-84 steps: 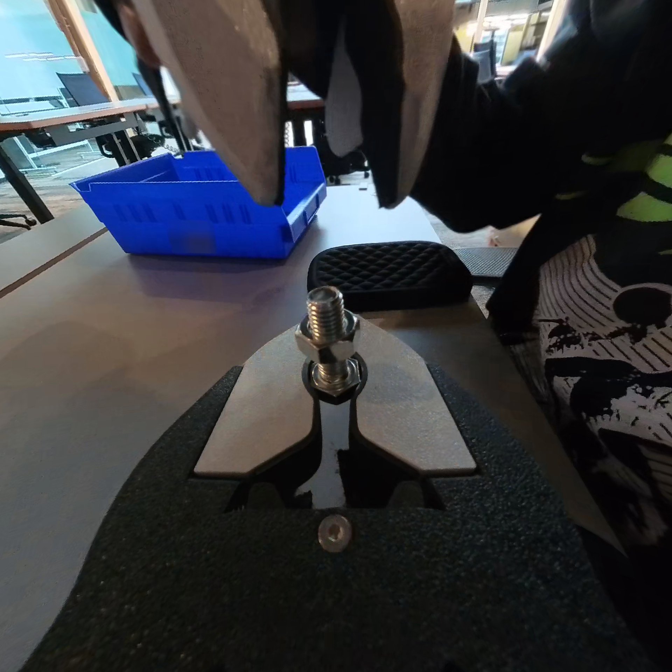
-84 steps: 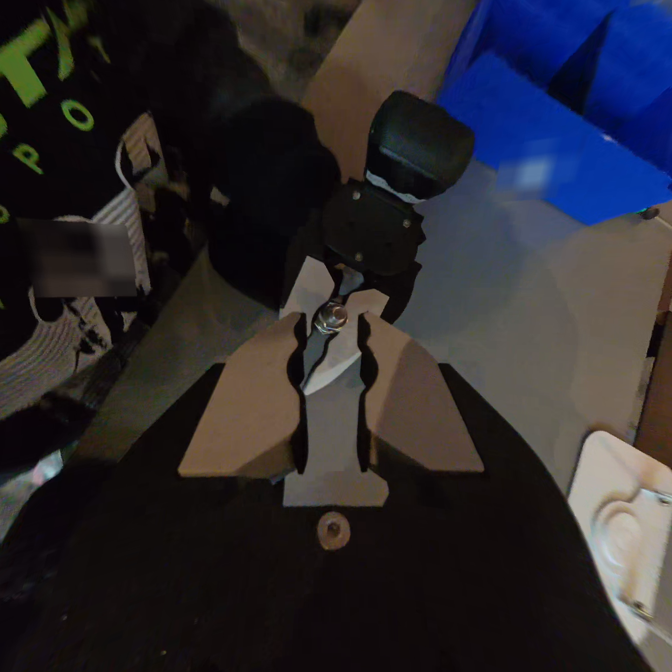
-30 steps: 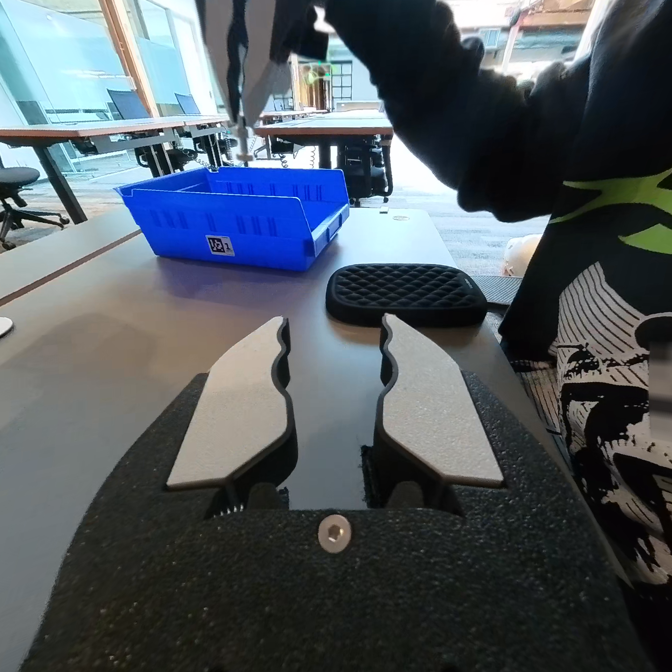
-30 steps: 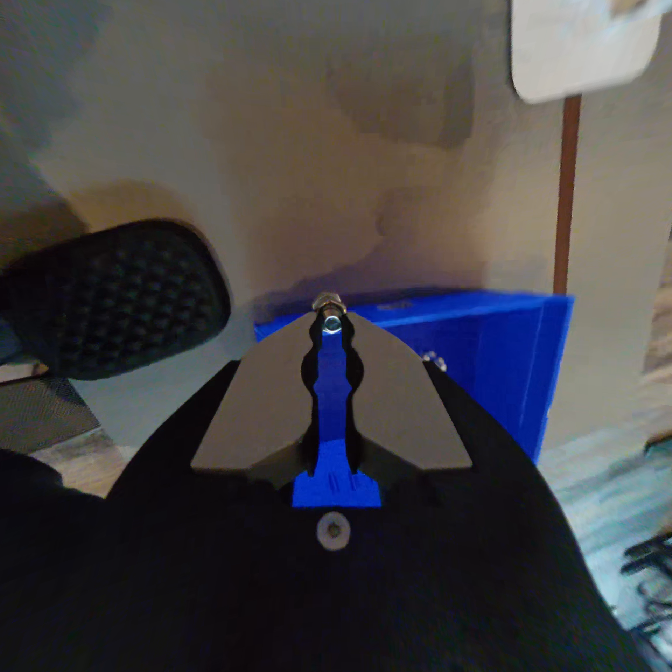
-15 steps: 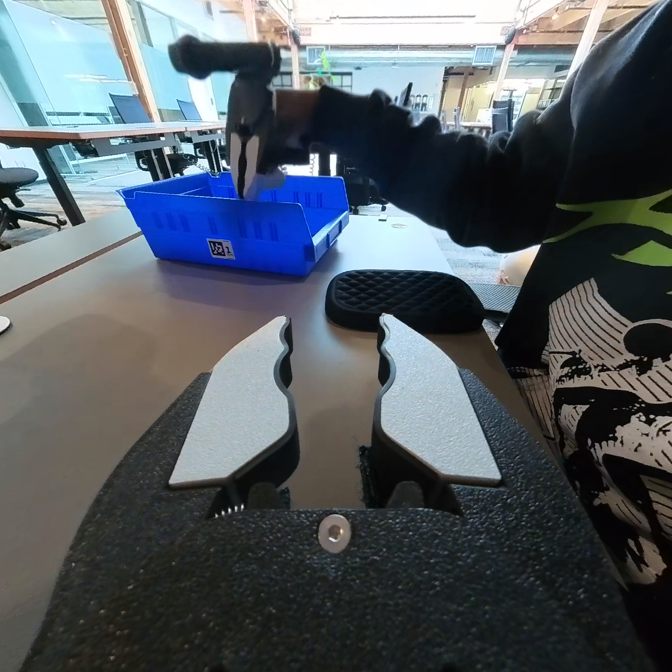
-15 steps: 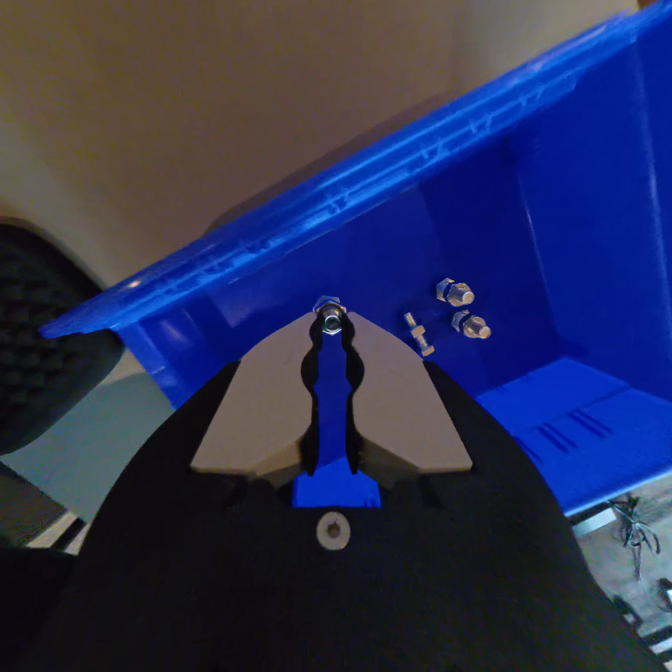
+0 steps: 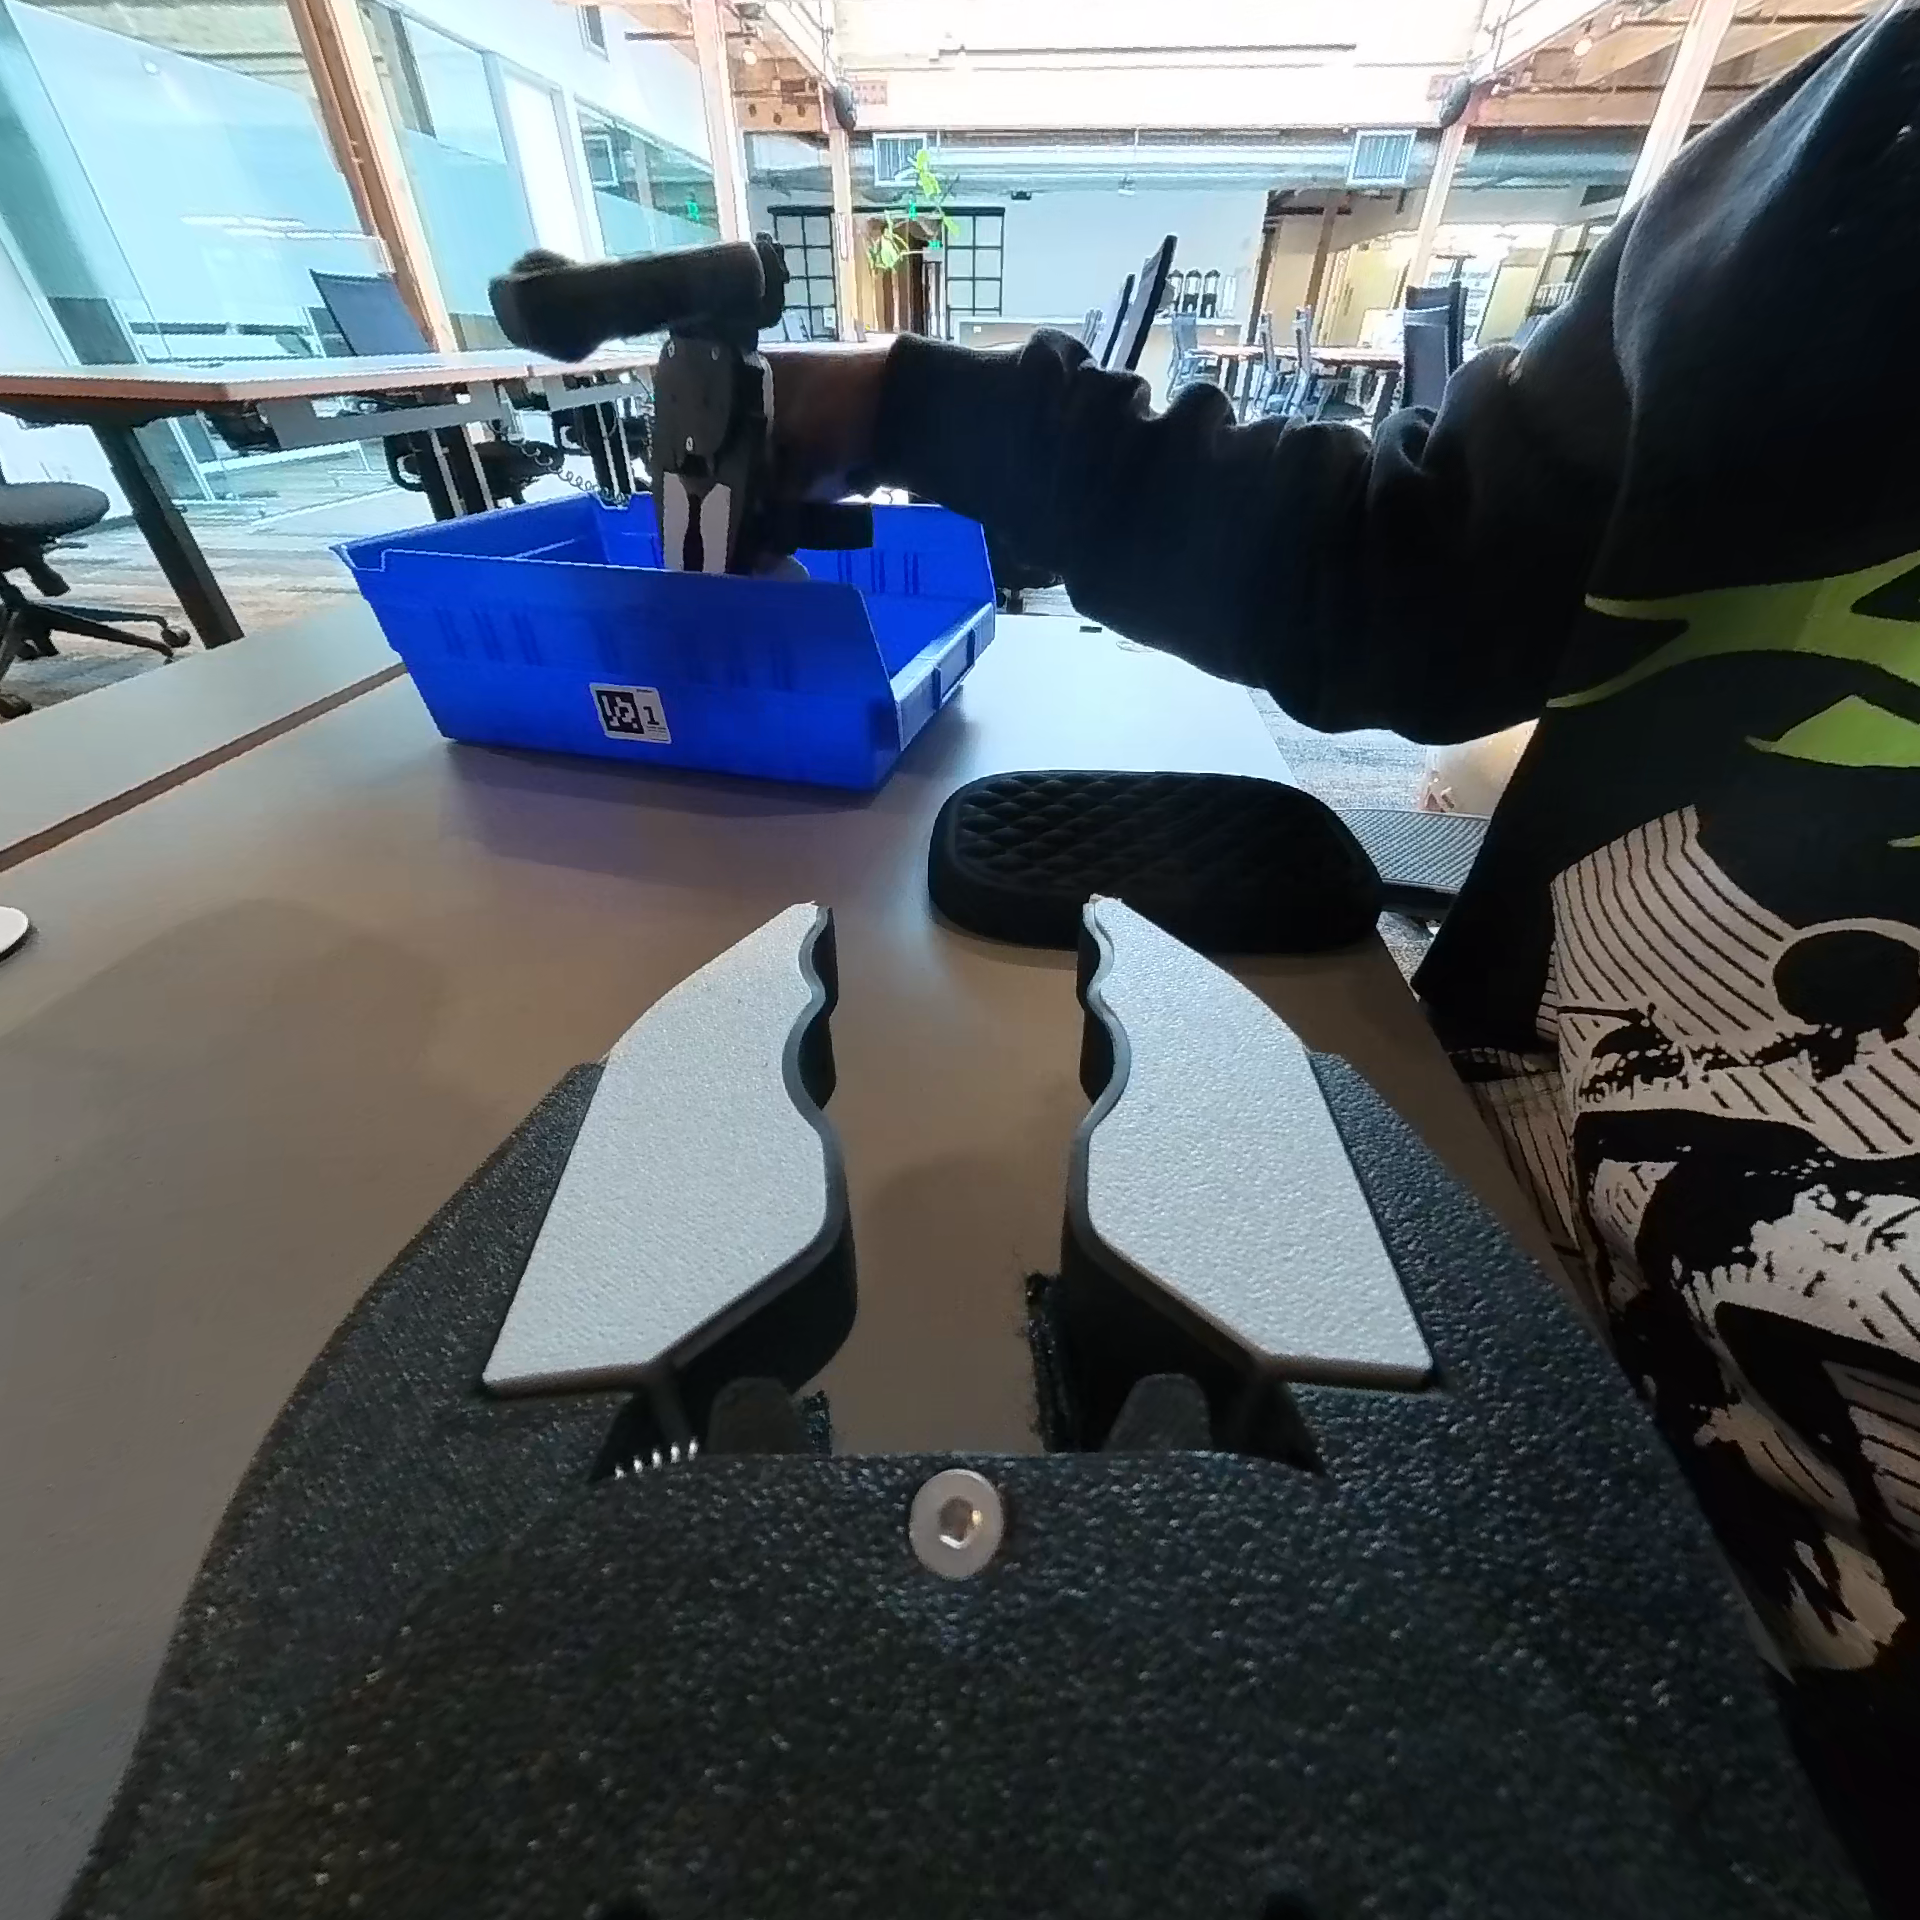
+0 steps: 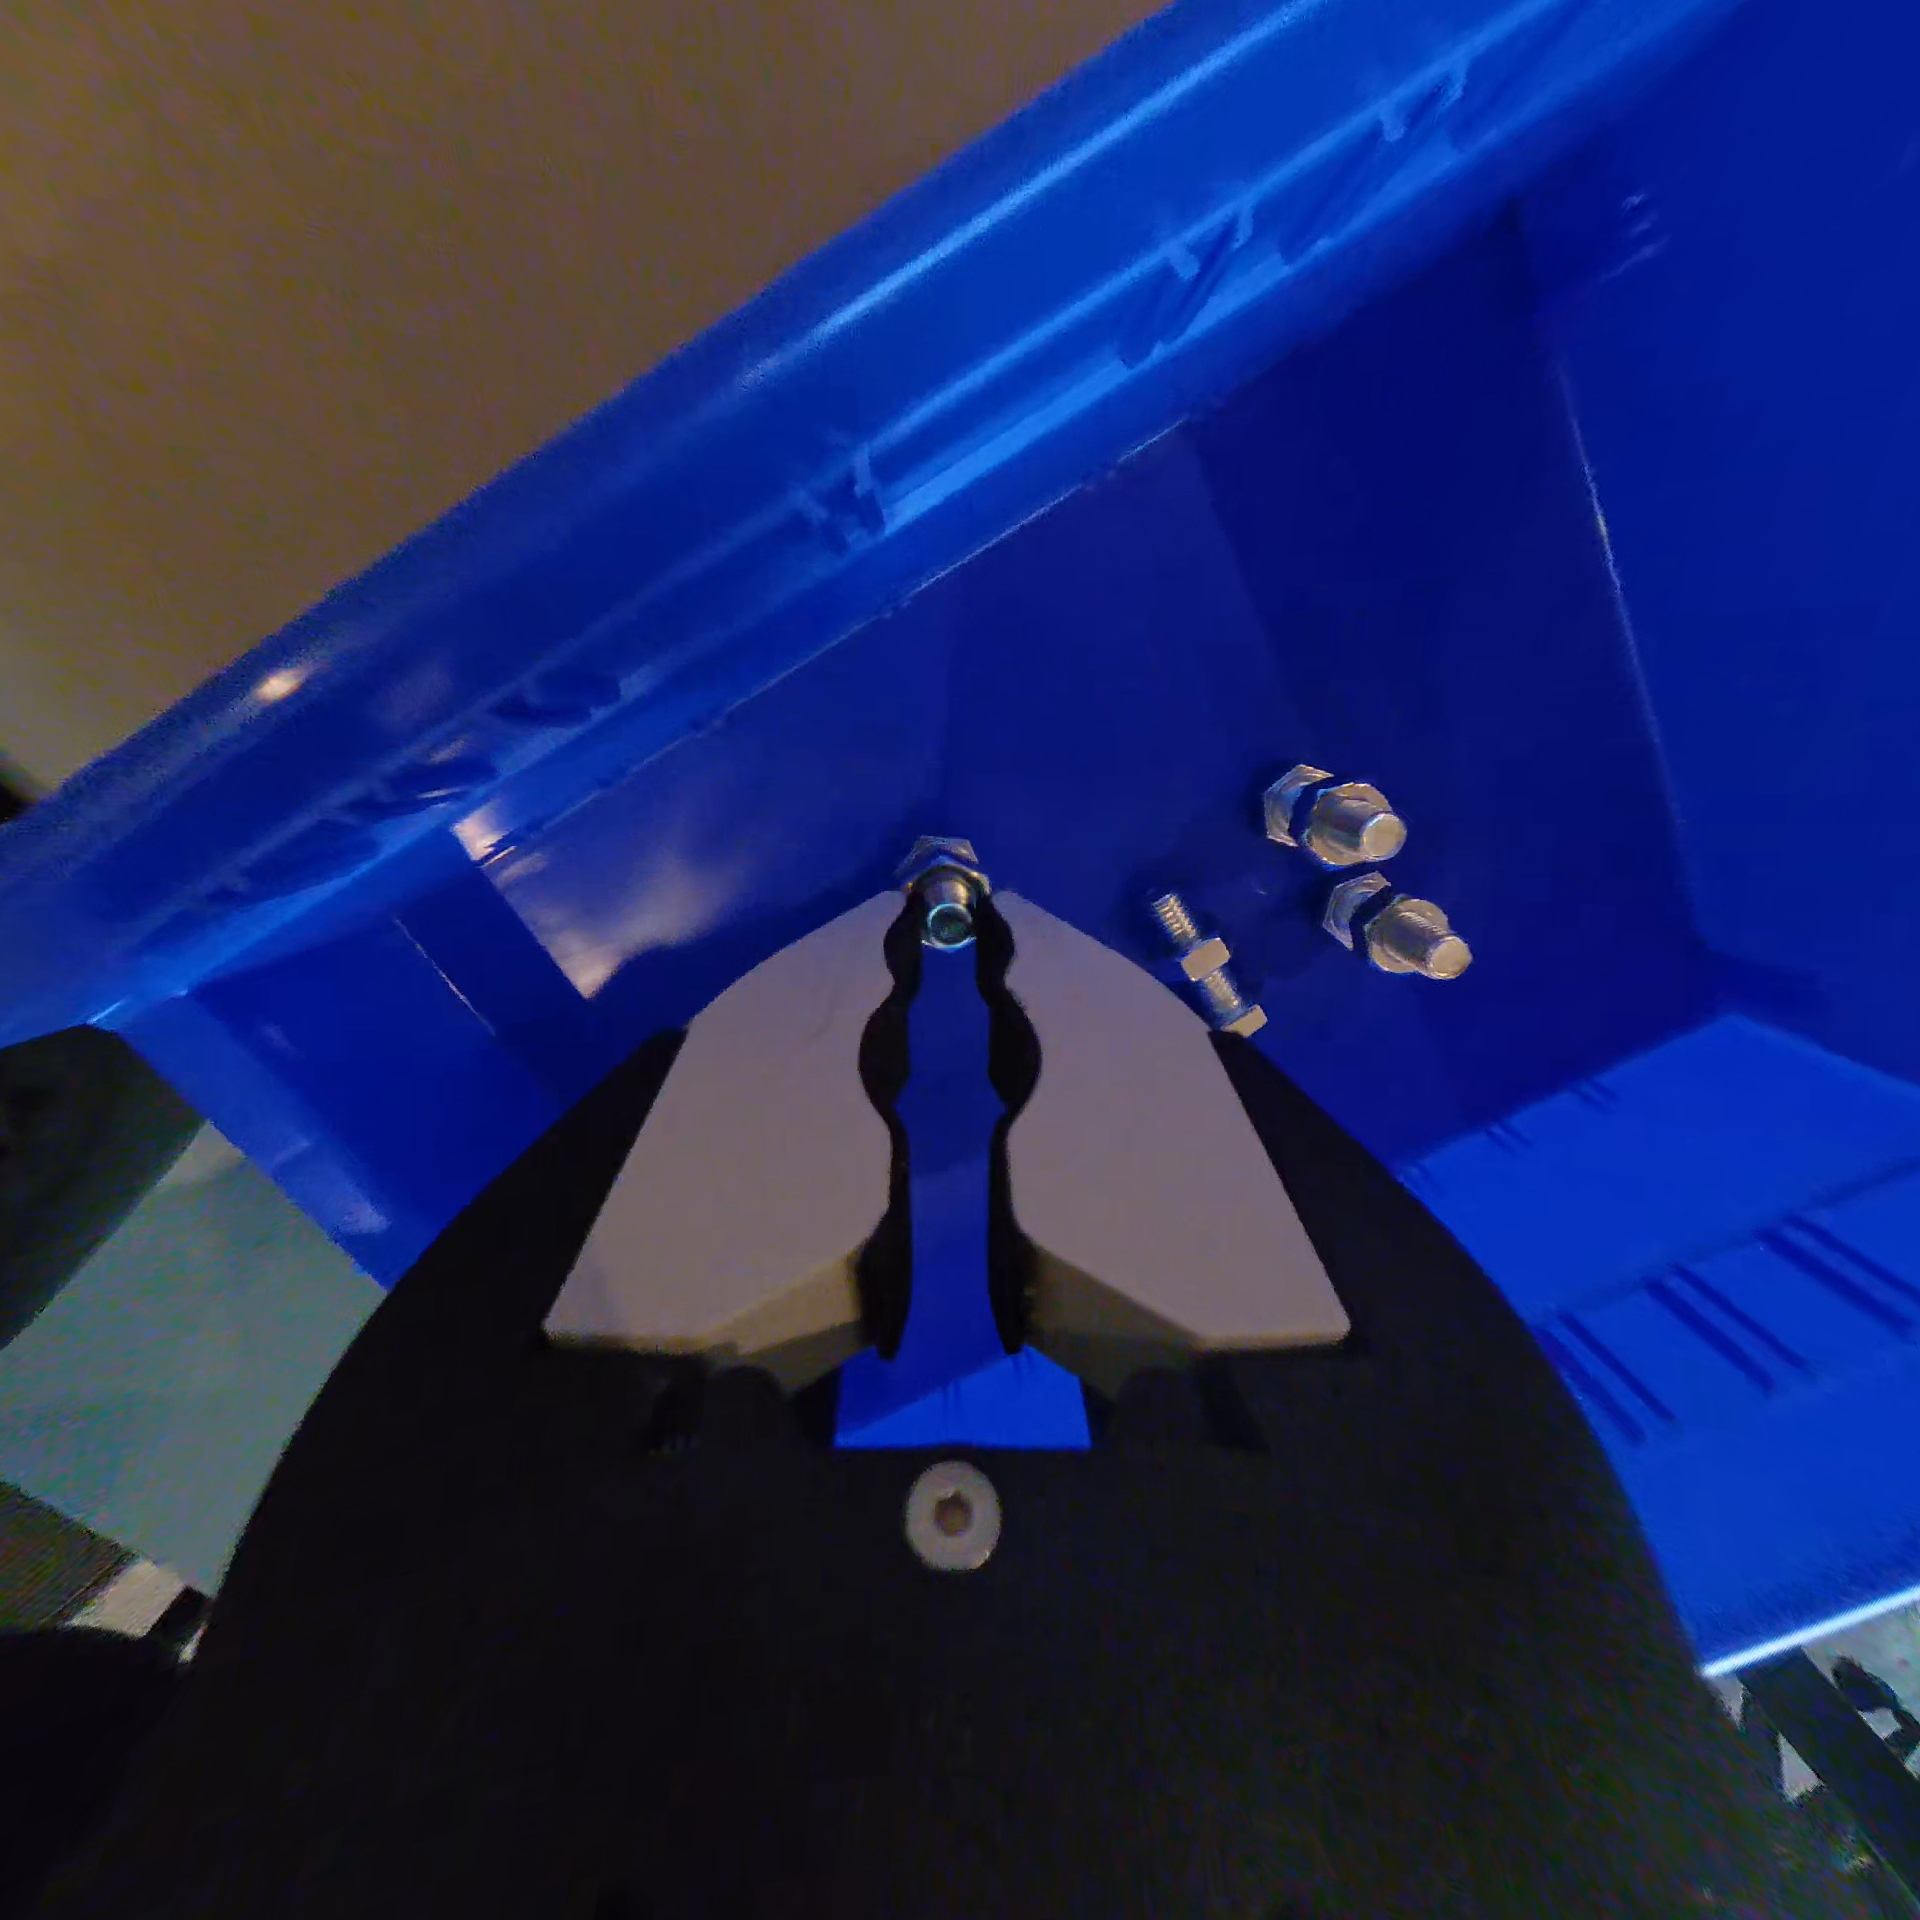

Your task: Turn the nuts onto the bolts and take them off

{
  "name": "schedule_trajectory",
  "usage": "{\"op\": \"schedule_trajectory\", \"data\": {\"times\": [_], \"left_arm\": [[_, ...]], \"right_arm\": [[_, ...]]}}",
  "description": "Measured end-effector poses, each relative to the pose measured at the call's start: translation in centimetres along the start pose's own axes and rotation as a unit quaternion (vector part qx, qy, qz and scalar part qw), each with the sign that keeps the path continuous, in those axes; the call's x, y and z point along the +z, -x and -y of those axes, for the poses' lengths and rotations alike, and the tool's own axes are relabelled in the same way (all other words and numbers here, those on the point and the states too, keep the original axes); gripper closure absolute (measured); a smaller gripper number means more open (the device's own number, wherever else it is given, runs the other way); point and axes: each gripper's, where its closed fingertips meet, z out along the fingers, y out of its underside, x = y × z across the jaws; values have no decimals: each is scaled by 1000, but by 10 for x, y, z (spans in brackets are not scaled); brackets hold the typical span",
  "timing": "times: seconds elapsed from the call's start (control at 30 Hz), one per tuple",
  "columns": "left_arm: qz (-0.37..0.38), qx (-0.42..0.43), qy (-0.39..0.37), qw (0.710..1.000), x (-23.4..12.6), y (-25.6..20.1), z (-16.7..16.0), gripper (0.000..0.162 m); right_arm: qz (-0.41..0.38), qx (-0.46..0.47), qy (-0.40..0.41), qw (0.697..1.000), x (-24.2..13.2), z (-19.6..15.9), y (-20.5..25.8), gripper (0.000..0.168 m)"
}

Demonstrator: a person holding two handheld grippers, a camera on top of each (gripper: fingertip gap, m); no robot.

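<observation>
A bolt (image 8: 943,906) with nuts sits pinched at the right gripper's (image 8: 948,920) tips, inside the blue bin (image 8: 1766,582). Three more bolts (image 8: 1340,819) lie on the bin floor beside it. The left gripper (image 7: 954,940) gapes empty over the table (image 7: 312,987), well short of the bin.

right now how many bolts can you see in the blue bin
4: one bolt pinched in the right gripper inside the blue bin, three loose on the floor. The gripper may hide more.

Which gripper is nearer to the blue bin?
Right. The right gripper is inside the blue bin, holding a bolt; the left gripper is apart, over the table.
</observation>
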Motion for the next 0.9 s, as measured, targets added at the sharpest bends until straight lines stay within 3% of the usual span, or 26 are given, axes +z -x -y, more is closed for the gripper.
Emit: {"op": "schedule_trajectory", "data": {"times": [0.13,0.27,0.47,0.6,0.77,0.9], "left_arm": [[0,0,0,1000,0,0,0,118],[0,1,0,1000,0,0,0,117],[14,-9,-5,1000,-1,5,1,117],[80,-38,14,996,2,31,6,100],[192,-51,44,979,25,72,49,80],[224,-100,53,968,69,102,81,79]], "right_arm": [[1,5,-11,1000,-5,2,1,154],[-17,27,-27,999,-22,2,-1,138],[-71,144,-73,984,-63,-17,-27,113],[-99,211,-93,968,-85,-44,-41,105],[-106,268,-112,951,-101,-74,-48,102],[-100,305,-121,939,-105,-92,-49,100]]}}
